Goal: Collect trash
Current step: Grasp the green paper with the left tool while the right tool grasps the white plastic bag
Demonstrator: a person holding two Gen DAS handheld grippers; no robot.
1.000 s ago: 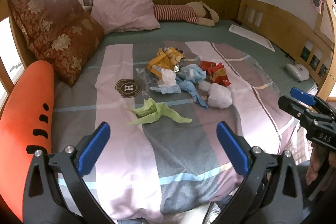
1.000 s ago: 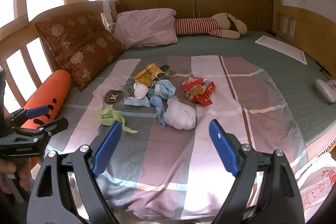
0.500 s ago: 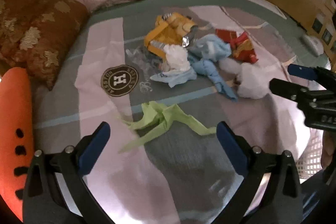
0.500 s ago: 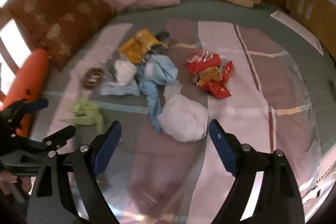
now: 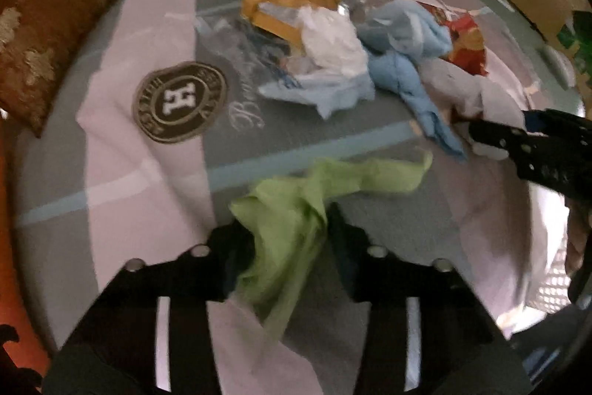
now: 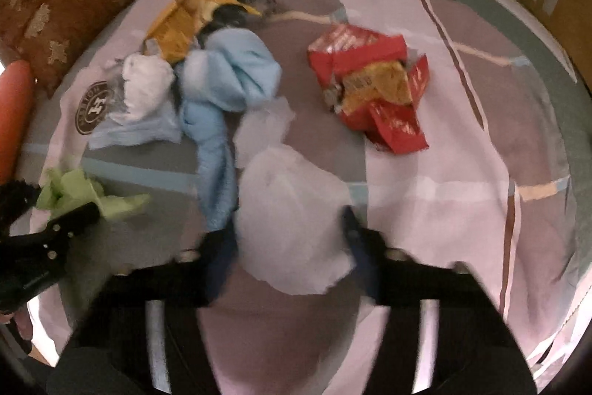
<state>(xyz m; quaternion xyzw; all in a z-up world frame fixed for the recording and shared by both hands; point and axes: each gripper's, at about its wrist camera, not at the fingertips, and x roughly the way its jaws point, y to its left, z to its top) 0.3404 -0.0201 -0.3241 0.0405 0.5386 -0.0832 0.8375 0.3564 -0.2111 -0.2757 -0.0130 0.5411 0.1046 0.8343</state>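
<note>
The left hand-held gripper (image 5: 290, 247) has just been closing and now pinches the green scrap (image 5: 296, 210), which bunches up between its jaws at 6 o'clock of the trash pile on the bed (image 5: 148, 173). The right hand-held gripper (image 6: 290, 247) has also just been closing, on the white wad (image 6: 292, 221); whether its pads press yet I cannot tell through the blur. The blue rag (image 6: 222, 87), yellow wrapper (image 6: 188, 17) and red wrapper (image 6: 370, 80) lie untouched from 11 to 1 o'clock. Risks: thin scraps could slide out on lifting, or the jaws could pinch the bedcover and drag it up too.
</note>
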